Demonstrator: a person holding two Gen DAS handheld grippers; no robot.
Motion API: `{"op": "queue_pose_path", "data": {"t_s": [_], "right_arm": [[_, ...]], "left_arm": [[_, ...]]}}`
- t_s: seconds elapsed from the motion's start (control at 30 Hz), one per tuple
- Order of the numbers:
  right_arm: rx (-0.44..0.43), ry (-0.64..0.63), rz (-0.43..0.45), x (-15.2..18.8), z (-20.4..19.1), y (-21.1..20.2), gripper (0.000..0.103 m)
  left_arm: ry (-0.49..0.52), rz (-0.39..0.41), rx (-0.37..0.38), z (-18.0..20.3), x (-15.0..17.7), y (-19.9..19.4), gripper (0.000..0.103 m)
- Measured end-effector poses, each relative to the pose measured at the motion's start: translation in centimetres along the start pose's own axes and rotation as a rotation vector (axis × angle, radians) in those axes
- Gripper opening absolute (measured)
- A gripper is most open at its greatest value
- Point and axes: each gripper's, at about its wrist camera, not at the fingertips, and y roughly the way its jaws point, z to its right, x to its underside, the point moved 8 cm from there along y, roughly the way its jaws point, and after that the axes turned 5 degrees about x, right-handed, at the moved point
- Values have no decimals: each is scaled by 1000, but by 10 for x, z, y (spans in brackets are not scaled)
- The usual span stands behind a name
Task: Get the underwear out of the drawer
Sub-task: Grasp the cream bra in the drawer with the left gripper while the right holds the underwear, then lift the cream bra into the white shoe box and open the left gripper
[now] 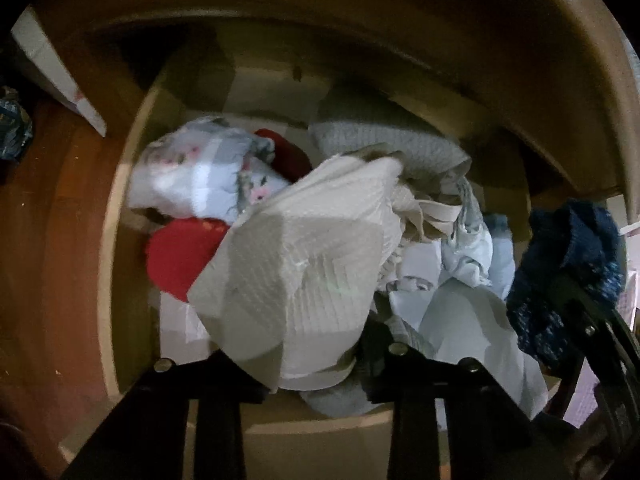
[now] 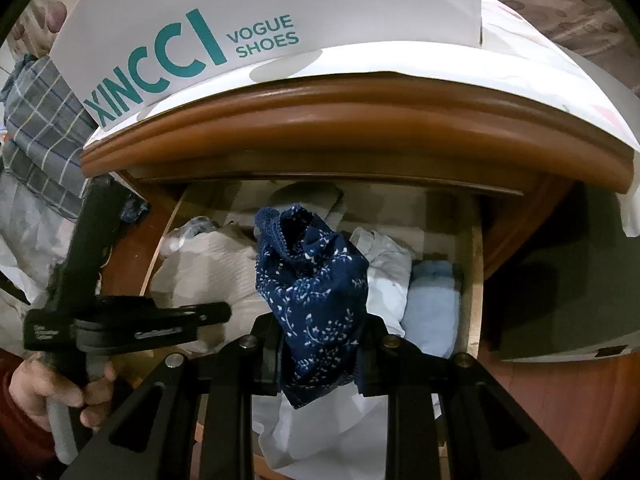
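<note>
My left gripper (image 1: pixel 316 356) is shut on white ribbed underwear (image 1: pixel 304 264) and holds it up over the open drawer (image 1: pixel 120 240). My right gripper (image 2: pixel 320 356) is shut on dark blue underwear with white sprigs (image 2: pixel 316 280), held above the drawer (image 2: pixel 474 280). The blue piece and the right gripper also show at the right of the left wrist view (image 1: pixel 568 272). The left gripper's body shows at the left of the right wrist view (image 2: pixel 100 280). The drawer holds several more pieces: red (image 1: pixel 180 256), floral white (image 1: pixel 200 176), pale blue (image 2: pixel 432 304).
The wooden nightstand top (image 2: pixel 352 120) overhangs the drawer, with a white shoe box (image 2: pixel 240 12) on it. A checked cloth (image 2: pixel 44 128) lies to the left. A wooden floor (image 1: pixel 48 240) lies left of the drawer, with a white box (image 1: pixel 52 68) on it.
</note>
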Motion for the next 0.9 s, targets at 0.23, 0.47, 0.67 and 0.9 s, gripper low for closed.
{"op": "queue_pose_path", "data": {"t_s": [0.23,0.47,0.67,0.9], "right_arm": [[-1,-2,9,0,0,-2,23],[14,-5,19,0,-1,-2,23],[26,-1,32,0,4,-6,23],[54,12,36,8,12,-10,23]], "left_arm": [[45,72,13,9,4,-51,31],[151,127,-14,28,17,-94,31],[250,204,-10,45,32,-148,31],[257,329,7,54,25,-224,31]]}}
